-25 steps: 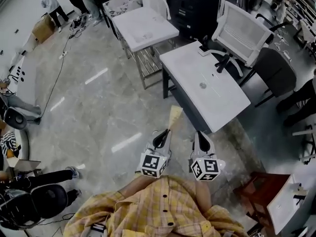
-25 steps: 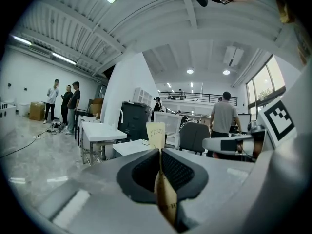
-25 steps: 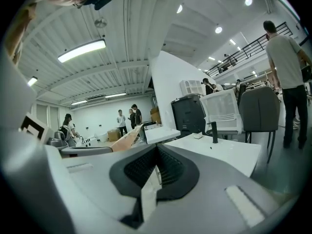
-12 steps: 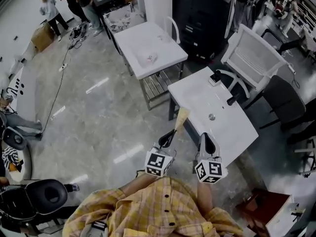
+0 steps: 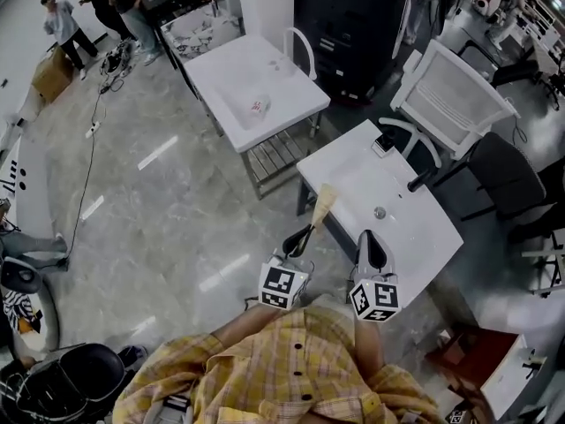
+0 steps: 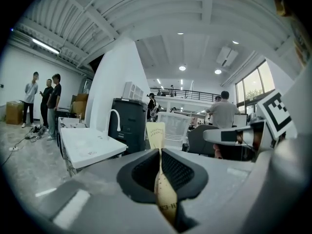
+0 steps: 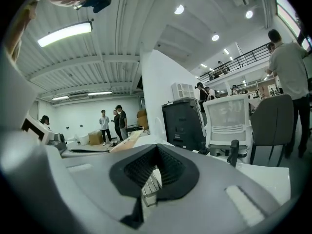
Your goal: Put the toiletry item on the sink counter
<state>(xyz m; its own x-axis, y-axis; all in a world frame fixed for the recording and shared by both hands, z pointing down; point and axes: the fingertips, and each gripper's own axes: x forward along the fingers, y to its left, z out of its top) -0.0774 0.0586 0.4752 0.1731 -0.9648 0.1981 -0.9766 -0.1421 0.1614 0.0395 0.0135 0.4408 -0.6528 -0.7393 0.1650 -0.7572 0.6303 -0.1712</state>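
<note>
Just beyond the person's yellow plaid shirt point(image 5: 291, 369), both tools point ahead, side by side. The left tool point(image 5: 301, 238) point(image 6: 161, 177) has its jaws pinched on the lower end of a cream toiletry tube point(image 5: 322, 204) point(image 6: 156, 133). The tube stands edge-on between the pads, and in the head view its flat far end shows against the left edge of the white sink desk point(image 5: 402, 237). The right tool point(image 5: 369, 242) point(image 7: 147, 179) has its jaws together with nothing in them, just in front of that desk. Past the drain point(image 5: 380, 211) stands a black faucet point(image 5: 420, 179). Farther off are a white mesh chair point(image 5: 455, 91) and a second white sink desk point(image 5: 238, 73).
</note>
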